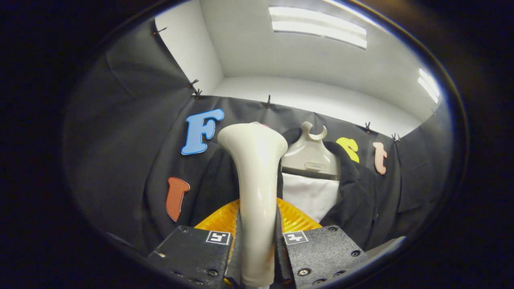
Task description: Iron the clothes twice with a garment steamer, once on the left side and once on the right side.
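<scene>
My gripper (pixel 257 241) is shut on the cream handle of the garment steamer (pixel 255 176), which stands upright between the fingers and widens toward its head at the top. An orange ribbed part of the steamer (pixel 297 218) shows just behind the handle. Beyond it a dark jacket (pixel 353 188) hangs on a cream hanger (pixel 311 154), open at the front over a white panel (pixel 311 194). The steamer head sits in front of the jacket's left side; whether it touches the cloth I cannot tell.
The booth's black cloth wall (pixel 128 132) runs behind and to both sides of the jacket. Above it are a white wall and ceiling with strip lights (pixel 317 28).
</scene>
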The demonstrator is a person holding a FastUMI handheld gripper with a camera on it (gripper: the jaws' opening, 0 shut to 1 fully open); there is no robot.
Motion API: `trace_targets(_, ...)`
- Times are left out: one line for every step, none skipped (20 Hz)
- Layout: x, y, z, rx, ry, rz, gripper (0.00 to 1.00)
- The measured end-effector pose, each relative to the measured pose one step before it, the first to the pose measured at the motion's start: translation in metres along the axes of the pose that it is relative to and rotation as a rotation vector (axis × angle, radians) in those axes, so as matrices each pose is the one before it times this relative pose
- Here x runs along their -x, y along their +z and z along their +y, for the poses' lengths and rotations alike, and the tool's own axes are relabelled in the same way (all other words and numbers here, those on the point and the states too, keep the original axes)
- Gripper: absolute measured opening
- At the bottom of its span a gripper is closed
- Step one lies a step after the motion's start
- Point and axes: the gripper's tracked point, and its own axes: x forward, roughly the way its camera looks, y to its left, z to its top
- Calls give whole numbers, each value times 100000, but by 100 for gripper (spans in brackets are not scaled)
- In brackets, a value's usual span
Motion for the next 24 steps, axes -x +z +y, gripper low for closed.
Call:
trace_targets(418, -840, -163, 64, -123, 1915, 35)
trace_targets(537, -1003, -171, -247, 204, 2572, 35)
trace_targets(469, -892, -100, -652, 188, 2224, 35)
trace_targets(464, -678, -191, -470, 136, 1545, 35)
trace_targets(328, -468, -267, -252, -60, 925, 35)
trace_targets(294, -497, -217, 214, 53, 836, 35)
trace_targets(187, -487, -181, 210, 68, 821, 35)
trace_targets(175, -523, -240, 211, -247, 961, 35)
trace_targets(149, -567, -242, 56, -156, 1377, 35)
trace_targets(284, -653, -116, -434, 46, 1410, 35)
trace_targets(189, -449, -122, -463, 225, 1078, 35)
trace_targets(272, -351, -78, -292, 199, 843, 35)
trace_targets(281, -343, 41, -69, 233, 551, 35)
trace_targets(334, -522, 44, 316, 396, 548, 35)
trace_targets(258, -397, 75, 298, 501, 504, 35)
trace_targets(324, -542, 114, 367, 503, 548, 35)
trace_targets(193, -405, 117, 362, 425, 586, 35)
trace_targets(282, -484, 108, 312, 346, 724, 35)
trace_targets(200, -539, 114, 327, 335, 881, 35)
trace_targets(201, -534, 149, 259, 535, 1023, 35)
trace_targets(223, -599, 102, 269, 433, 1002, 35)
trace_targets(199, -632, 50, 337, 256, 1106, 35)
trace_targets(86, -579, -2, 81, 309, 1292, 35)
trace_targets(147, -733, 117, 122, 307, 1528, 35)
